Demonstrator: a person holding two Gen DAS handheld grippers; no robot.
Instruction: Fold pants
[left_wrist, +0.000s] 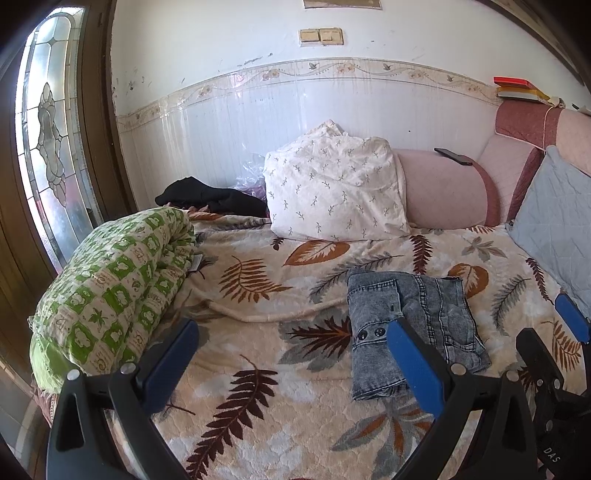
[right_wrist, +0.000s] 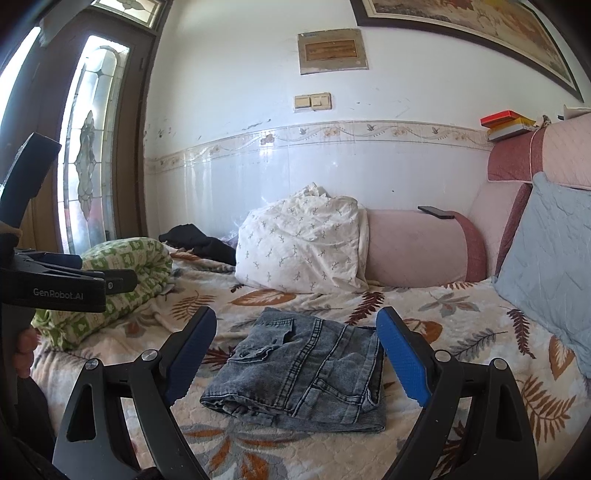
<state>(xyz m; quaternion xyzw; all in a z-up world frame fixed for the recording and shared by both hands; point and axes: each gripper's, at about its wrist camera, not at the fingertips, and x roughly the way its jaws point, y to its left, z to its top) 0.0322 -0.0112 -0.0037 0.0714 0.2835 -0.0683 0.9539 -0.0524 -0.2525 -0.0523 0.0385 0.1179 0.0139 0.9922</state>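
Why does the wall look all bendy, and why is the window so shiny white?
Left wrist view: the fisheye lens curves the flowered tile border, and daylight washes out the patterned glass door panel. Right wrist view: the same glass panel glares white, light shines on the glossy white wall tiles, and the folded grey denim pants look sharp.

Cloth nearly everywhere, hard plastic on my tools

The folded jeans (right_wrist: 303, 369) are stone-washed grey denim, matt and coarse with raised seams; the leaf-print blanket (right_wrist: 461, 332) under them looks plush and quilted. My left tool (left_wrist: 291, 354) and right tool (right_wrist: 295, 354) are matt black plastic with textured blue pads (right_wrist: 402, 354) and shiny metal pins. The wall tiles (right_wrist: 229, 192) are glossy; the pillow (right_wrist: 299, 247) is crumpled cotton.
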